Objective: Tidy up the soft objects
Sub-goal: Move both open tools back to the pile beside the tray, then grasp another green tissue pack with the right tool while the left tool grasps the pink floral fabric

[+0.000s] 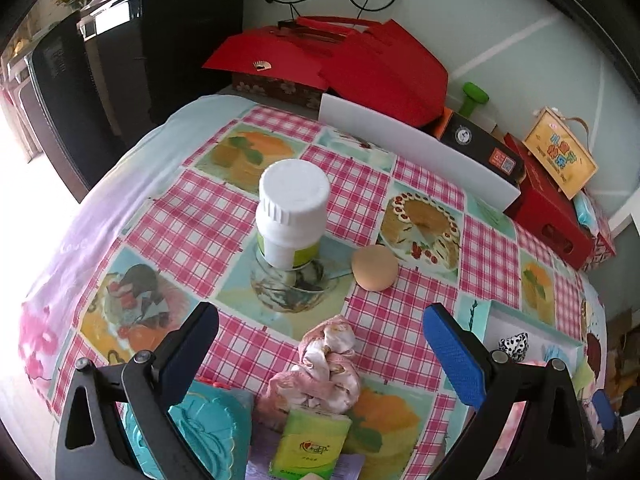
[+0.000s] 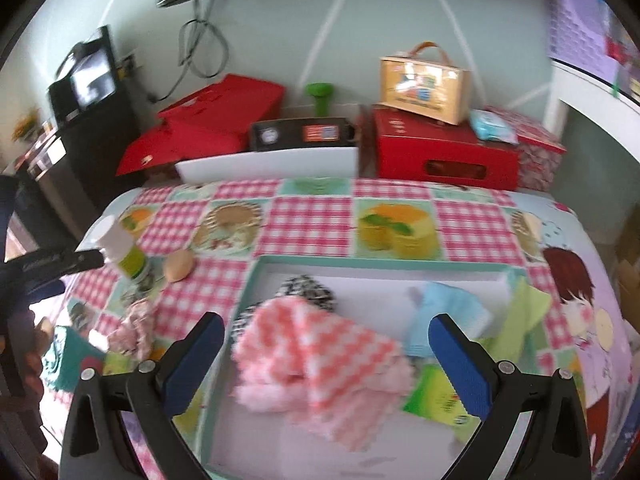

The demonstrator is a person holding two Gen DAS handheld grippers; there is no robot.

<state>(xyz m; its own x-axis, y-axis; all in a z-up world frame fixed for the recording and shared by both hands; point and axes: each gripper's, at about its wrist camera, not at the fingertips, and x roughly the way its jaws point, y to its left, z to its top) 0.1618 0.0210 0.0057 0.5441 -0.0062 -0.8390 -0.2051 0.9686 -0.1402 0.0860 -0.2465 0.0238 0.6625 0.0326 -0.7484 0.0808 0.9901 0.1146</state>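
Left wrist view, left to right: one teal embossed item (image 1: 208, 432) under the left finger; one white bottle (image 1: 291, 216) standing upright; one pink scrunchie (image 1: 324, 368) lying between the spread jaws of the left gripper (image 1: 320, 356), which grips nothing; one green tissue pack (image 1: 312, 444) just below it; one egg (image 1: 375, 268).

Right wrist view: the right gripper (image 2: 326, 354) stands wide open and empty above one shallow box (image 2: 304, 262). Inside: one pink checked cloth (image 2: 320, 364), one black-and-white spotted item (image 2: 306, 288), one light-blue cloth (image 2: 448, 312). One green cloth (image 2: 524, 320) drapes over the box's right edge.
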